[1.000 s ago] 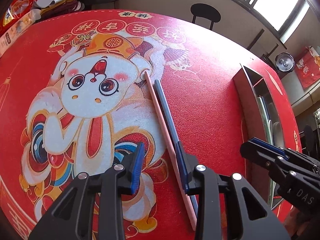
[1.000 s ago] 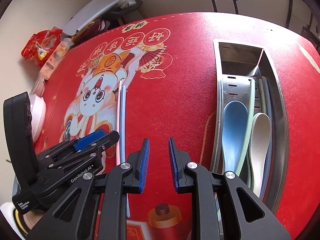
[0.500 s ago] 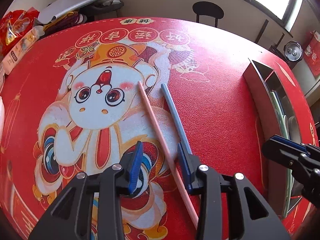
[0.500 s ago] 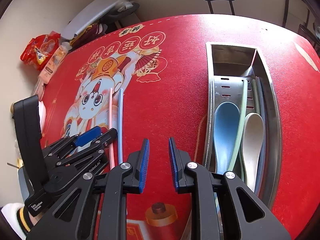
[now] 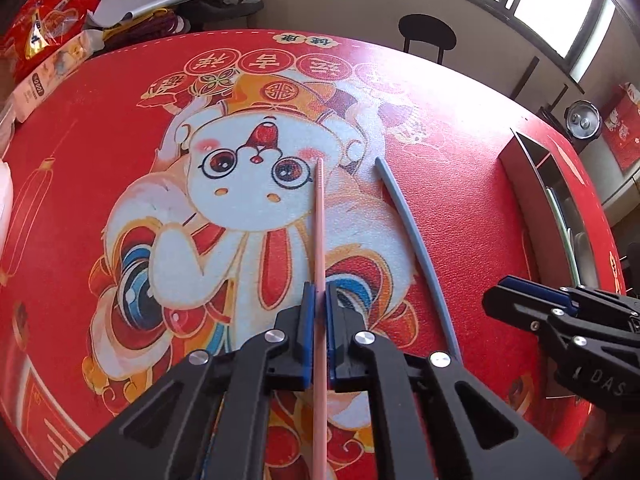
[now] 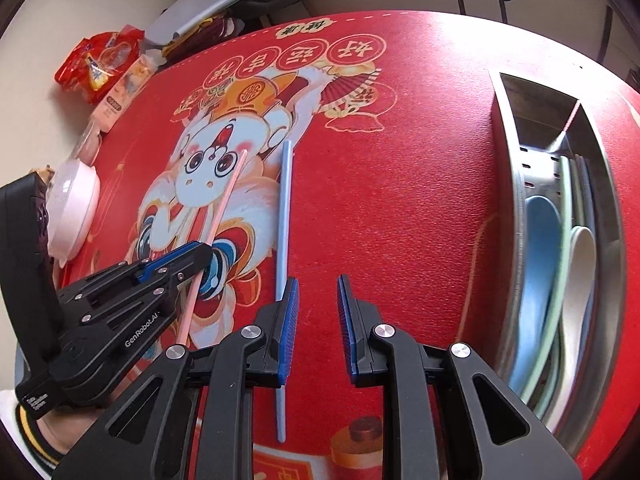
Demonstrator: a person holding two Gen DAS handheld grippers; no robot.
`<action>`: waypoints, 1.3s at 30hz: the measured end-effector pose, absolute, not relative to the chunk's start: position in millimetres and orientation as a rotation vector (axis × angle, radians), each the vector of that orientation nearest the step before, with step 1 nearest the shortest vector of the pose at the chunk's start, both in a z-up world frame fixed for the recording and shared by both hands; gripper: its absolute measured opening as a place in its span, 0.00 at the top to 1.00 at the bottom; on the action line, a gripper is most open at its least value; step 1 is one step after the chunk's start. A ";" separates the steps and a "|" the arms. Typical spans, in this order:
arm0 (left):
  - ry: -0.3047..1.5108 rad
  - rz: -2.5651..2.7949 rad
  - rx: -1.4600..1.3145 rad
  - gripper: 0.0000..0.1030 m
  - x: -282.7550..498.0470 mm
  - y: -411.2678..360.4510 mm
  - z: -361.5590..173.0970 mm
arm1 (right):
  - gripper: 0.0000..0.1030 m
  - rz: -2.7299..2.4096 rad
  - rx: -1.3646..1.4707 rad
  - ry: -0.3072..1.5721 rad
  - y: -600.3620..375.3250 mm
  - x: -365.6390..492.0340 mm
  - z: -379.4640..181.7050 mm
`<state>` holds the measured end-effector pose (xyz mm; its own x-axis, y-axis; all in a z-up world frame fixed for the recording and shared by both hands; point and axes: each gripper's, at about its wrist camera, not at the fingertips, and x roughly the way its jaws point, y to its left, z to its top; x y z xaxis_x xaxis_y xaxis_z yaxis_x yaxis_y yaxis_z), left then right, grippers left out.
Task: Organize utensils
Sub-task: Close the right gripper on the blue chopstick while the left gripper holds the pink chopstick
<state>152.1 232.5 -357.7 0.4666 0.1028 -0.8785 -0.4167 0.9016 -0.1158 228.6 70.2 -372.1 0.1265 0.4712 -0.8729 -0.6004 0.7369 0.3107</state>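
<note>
Two chopsticks lie on the red counter [image 5: 460, 208], and the rabbit print [image 5: 256, 184] is the easiest marker for both. The pink chopstick [image 5: 319, 240] runs from the rabbit's cheek straight back toward the person, and the left gripper [image 5: 317, 300] has its jaws clenched on it partway along, the stick passing lengthwise between the blue pads. The blue chopstick [image 6: 285, 216] lies just off the rabbit's side nearest the steel utensil tray [image 6: 508, 184], its long axis roughly parallel to the pink one, tips apart. The right gripper [image 6: 318, 300] hovers with its jaws released and nothing between them; the blue stick passes beside and under its left pad rather than through the gap. So the right hand is the nearer one for that stick, and I'd judge it needs a small shift toward the rabbit to straddle it.

Both sticks are slim, straight and matte, pastel in colour. The tray, well away from the rabbit, already holds a blue spoon [image 6: 540, 240], a white one and more chopsticks.
</note>
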 end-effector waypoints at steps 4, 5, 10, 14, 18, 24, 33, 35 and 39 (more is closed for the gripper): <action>1.037 0.338 -0.360 0.95 142.1 241.7 -356.8 | 0.80 0.805 -0.163 1.217 88.3 220.9 -377.8; 1.036 0.340 -0.365 0.95 140.1 243.9 -356.7 | 0.80 0.806 -0.171 1.216 92.0 219.7 -378.6; 1.031 0.331 -0.373 0.95 134.1 248.9 -356.8 | 0.81 0.790 -0.216 1.202 104.3 218.5 -383.7; 1.030 0.322 -0.371 0.95 134.2 249.3 -357.1 | 0.81 0.776 -0.275 1.175 112.8 215.1 -382.9; 1.023 0.309 -0.387 0.94 132.6 251.9 -358.4 | 0.84 0.757 -0.326 1.145 117.4 211.8 -383.1; 1.011 0.307 -0.374 0.94 131.7 251.2 -358.9 | 0.89 0.740 -0.346 1.133 116.6 211.4 -383.0; 0.987 0.295 -0.328 0.93 127.2 245.8 -359.6 | 0.93 0.748 -0.306 1.134 109.3 208.9 -385.0; 0.984 0.296 -0.322 0.93 127.2 244.8 -359.7 | 0.93 0.752 -0.316 1.127 110.1 208.1 -385.0; 0.977 0.287 -0.320 0.93 125.9 245.6 -360.1 | 0.93 0.760 -0.306 1.121 107.7 208.3 -385.3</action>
